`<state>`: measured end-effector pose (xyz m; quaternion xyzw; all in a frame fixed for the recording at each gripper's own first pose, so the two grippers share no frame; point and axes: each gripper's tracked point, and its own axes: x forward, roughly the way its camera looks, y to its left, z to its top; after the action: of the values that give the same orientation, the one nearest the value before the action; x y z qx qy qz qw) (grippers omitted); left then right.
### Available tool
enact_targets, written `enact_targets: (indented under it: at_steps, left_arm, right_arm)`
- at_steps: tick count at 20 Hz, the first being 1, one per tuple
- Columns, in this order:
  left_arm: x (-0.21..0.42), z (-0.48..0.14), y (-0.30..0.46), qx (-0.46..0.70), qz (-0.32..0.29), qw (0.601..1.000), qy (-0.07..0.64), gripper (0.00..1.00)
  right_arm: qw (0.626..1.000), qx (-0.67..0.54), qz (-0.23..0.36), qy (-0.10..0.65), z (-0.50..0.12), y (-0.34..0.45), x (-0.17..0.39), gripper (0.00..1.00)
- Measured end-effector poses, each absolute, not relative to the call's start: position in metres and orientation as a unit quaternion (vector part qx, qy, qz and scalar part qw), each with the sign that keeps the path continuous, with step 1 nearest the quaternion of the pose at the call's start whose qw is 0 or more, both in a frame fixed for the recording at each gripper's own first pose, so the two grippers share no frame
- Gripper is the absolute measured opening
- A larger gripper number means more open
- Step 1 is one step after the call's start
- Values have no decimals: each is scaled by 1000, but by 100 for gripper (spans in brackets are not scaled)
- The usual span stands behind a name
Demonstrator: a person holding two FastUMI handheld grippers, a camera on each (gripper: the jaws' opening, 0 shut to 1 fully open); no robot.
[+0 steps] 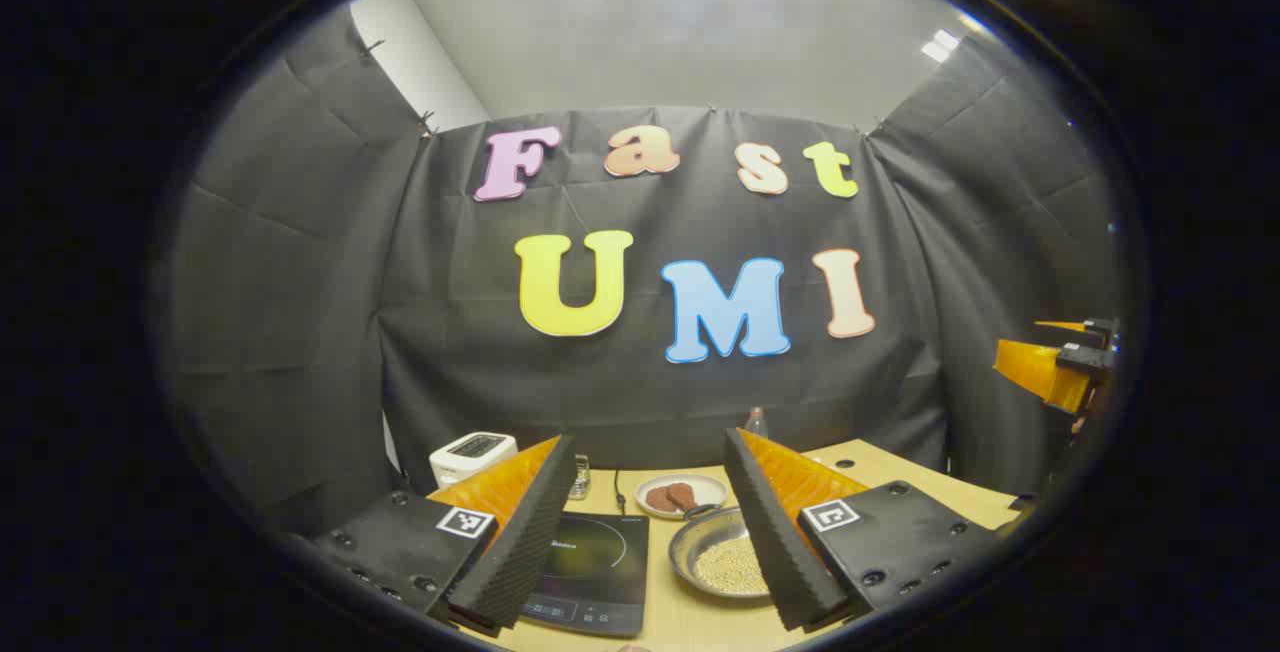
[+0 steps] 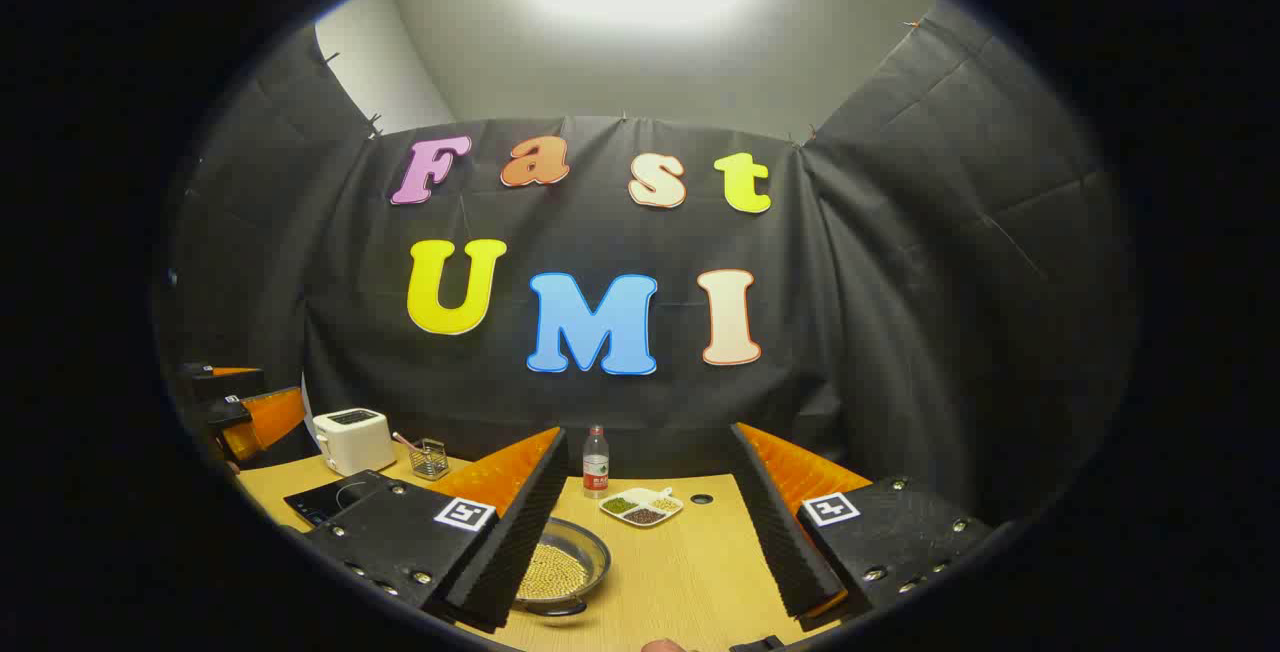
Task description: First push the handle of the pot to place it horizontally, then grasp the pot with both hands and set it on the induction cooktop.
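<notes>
Left gripper view, left tool (image 1: 648, 542): your fingers stand wide apart with nothing between them, raised above the desk (image 1: 690, 627); the other tool (image 1: 1055, 367) shows far off at the right edge, its gap not readable from here.
Left gripper view, pot (image 1: 725, 557): it sits on the desk just right of the induction cooktop (image 1: 590, 572), partly hidden behind your right-hand finger; it is filled with pale grains; a plate (image 1: 680, 494) with brown pieces lies just behind it, a toaster (image 1: 472, 454) farther left.
Left gripper view, handle: a thin dark loop rises at the pot's far rim, toward the plate; which way its long axis runs you cannot tell from here.
Right gripper view, right tool (image 2: 648, 542): fingers spread wide and empty, above the desk; the pot lies low left, half behind your left-hand finger; a bottle (image 2: 595, 462) and a divided dish (image 2: 640, 505) stand beyond.
Right gripper view, handle: a dark stub shows at the pot's near rim; its direction is unclear.
Step in hand: judged as the very start; handle not yet pushed, pot not on the cooktop.
Next move: bring one tool down to the handle and nudge it sideways until it lies level; keep the push light, or the grains may spill.
</notes>
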<state>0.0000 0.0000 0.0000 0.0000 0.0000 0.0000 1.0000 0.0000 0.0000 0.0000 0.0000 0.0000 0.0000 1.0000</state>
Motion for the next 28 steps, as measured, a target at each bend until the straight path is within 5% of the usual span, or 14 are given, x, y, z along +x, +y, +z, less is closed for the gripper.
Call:
enact_targets:
  at_steps: [2,8,25,28]
  left_arm:
    - [-2,-1,-2,3,1,1000,0,93]
    - [-10,-2,-3,6,7,1000,2,100]
    - [-22,3,-14,13,26,1000,0,96]
    - [-25,5,-17,16,29,999,-2,96]
  right_arm:
    - [1000,3,1,3,-2,-1,0,96]
    - [1000,6,3,6,-6,-6,-4,96]
    - [999,13,6,31,-18,-26,-2,96]
    - [999,8,3,37,-23,-30,-1,79]
